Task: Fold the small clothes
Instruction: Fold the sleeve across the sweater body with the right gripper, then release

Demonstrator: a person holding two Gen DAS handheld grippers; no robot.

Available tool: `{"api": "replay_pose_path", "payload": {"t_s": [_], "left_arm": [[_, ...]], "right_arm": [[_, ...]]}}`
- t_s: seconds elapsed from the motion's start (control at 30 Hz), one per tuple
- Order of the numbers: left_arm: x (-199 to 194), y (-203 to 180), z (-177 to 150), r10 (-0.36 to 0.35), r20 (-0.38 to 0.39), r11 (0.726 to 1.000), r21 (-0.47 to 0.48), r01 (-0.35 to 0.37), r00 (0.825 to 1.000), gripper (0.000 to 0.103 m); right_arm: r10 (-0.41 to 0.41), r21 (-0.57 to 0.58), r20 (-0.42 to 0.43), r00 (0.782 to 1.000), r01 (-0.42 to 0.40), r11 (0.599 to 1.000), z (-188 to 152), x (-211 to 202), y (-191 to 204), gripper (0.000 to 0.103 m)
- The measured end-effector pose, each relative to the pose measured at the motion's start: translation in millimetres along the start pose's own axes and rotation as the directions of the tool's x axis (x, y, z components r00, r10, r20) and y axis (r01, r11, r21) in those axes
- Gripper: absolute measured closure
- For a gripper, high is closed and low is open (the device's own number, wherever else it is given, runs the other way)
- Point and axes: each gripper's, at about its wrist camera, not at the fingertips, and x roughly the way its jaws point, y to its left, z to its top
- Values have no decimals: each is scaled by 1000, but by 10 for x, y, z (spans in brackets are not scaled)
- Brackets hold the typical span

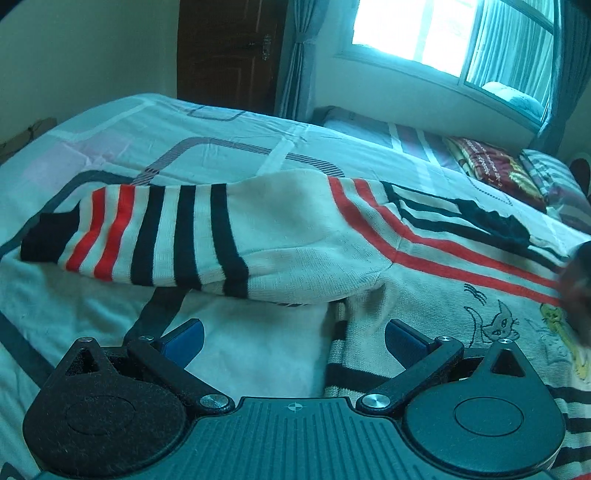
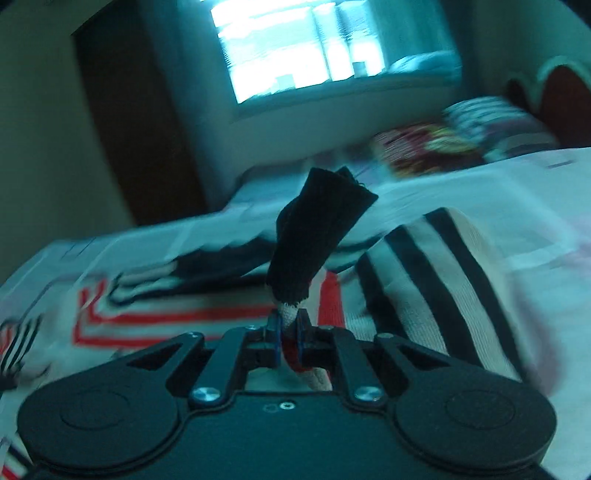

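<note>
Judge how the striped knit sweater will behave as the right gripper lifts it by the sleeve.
The striped sweater is probably floppy: its sleeve cuff bunches above the right gripper, which is clamped on it. The knit looks grippy, so slipping seems unlikely. The body will likely drag and wrinkle across the bedsheet.

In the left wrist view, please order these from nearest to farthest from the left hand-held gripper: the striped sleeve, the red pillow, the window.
From the left hand-held gripper:
1. Striped sleeve, just ahead, lying across the bed.
2. Red pillow, far right, at the bed's head.
3. Window, on the wall behind the bed.
</note>
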Motion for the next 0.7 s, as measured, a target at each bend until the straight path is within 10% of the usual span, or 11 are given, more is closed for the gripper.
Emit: {"api": "replay_pose_path", "payload": {"t_s": [0.07, 0.2, 0.37, 0.57, 0.7], "left_arm": [[-11, 29, 3, -11, -8, 1000, -7, 11, 1000, 0], [0, -22, 8, -46, -10, 999, -12, 46, 999, 0], [124, -416, 52, -206, -1, 978, -9, 206, 978, 0], [598, -1170, 108, -447, -105, 894, -52, 444, 888, 23], [848, -1570, 134, -421, -145, 903, 19, 428, 895, 24]], "right_arm": [[11, -47, -57, 998, -14, 999, -154, 202, 260, 89], [75, -156, -26, 997, -78, 985, -283, 108, 585, 47], [76, -142, 49, 996, -68, 988, -283, -245, 430, 70], [8, 48, 82, 997, -12, 999, -280, -591, -63, 66], [4, 196, 83, 997, -20, 980, -360, -761, -490, 62]]}}
